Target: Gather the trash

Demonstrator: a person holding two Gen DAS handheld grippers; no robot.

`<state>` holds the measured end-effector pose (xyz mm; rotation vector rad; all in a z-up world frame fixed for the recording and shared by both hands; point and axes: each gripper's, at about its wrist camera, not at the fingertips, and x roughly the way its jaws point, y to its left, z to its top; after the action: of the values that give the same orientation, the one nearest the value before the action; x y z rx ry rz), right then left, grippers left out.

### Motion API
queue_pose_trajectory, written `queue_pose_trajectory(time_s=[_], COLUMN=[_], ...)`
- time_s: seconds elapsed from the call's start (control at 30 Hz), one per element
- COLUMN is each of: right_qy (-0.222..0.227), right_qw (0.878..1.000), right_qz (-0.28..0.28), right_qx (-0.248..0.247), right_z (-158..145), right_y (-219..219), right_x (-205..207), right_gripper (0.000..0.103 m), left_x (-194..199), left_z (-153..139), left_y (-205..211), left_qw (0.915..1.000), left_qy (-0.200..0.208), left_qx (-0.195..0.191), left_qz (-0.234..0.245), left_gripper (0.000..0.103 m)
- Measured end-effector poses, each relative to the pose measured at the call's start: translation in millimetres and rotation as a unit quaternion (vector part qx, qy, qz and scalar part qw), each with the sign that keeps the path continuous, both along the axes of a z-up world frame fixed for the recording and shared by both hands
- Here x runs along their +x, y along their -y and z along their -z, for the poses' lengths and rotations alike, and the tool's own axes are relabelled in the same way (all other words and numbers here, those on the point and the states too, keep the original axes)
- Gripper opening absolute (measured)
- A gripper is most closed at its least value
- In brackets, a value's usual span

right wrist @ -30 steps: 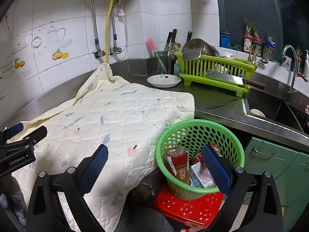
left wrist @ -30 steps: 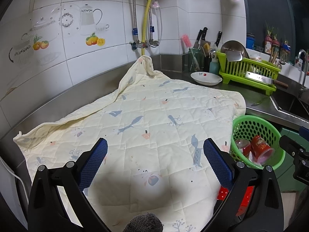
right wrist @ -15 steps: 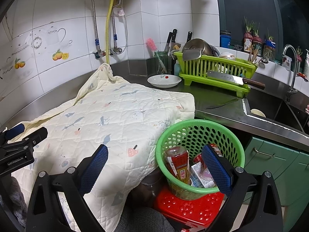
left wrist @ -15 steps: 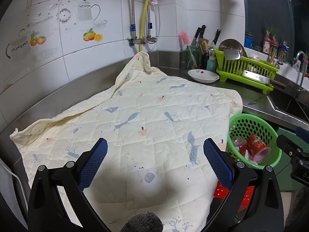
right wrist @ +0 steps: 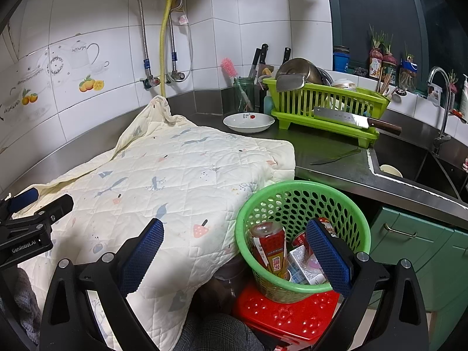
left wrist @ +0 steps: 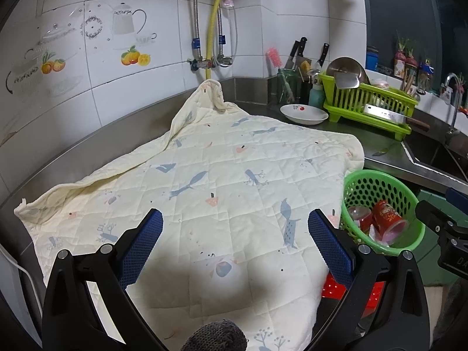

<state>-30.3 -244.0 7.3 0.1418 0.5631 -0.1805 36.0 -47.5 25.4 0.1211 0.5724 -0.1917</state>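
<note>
A green plastic basket (right wrist: 304,193) stands on a red stool (right wrist: 286,316) beside the counter. It holds trash: a red bottle (right wrist: 270,248), a red cup (left wrist: 386,216) and a small carton (right wrist: 304,263). The basket also shows in the left wrist view (left wrist: 377,184). My right gripper (right wrist: 234,251) is open and empty, just above the basket's near rim. My left gripper (left wrist: 235,244) is open and empty over the cream quilted cloth (left wrist: 204,181) that covers the counter.
A white bowl (right wrist: 248,122), a green dish rack (right wrist: 327,102) with a cleaver (right wrist: 348,120), a knife (right wrist: 336,156) and a sink (right wrist: 409,163) are on the steel counter to the right. Green cabinets (right wrist: 415,248) are below.
The left wrist view has shifted slightly back and left, so the cloth and basket sit a little further away. The right gripper has not moved. Both stay open.
</note>
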Motion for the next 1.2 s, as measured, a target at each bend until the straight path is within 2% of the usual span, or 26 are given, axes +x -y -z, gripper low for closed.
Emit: queue_pose_trajectory(time_s=[0.77,1.2], right_qy=[-0.004,-0.004], right_qw=[1.0,1.0], right_qz=[-0.003,-0.002], right_qx=[0.001,0.004], right_z=[0.2,1.9], right_y=[-2.4,-1.9], right_x=[3.0,2.5], right_gripper=[0.095,0.095], left_x=[2.0,-1.3], left_z=[3.4,2.1], left_y=[-1.3,-0.5], left_qw=[1.0,0.9999], left_qy=[-0.005,0.0], left_qx=[0.004,-0.008], left_qz=[-0.003,0.012], left_gripper=[0.098,0.098])
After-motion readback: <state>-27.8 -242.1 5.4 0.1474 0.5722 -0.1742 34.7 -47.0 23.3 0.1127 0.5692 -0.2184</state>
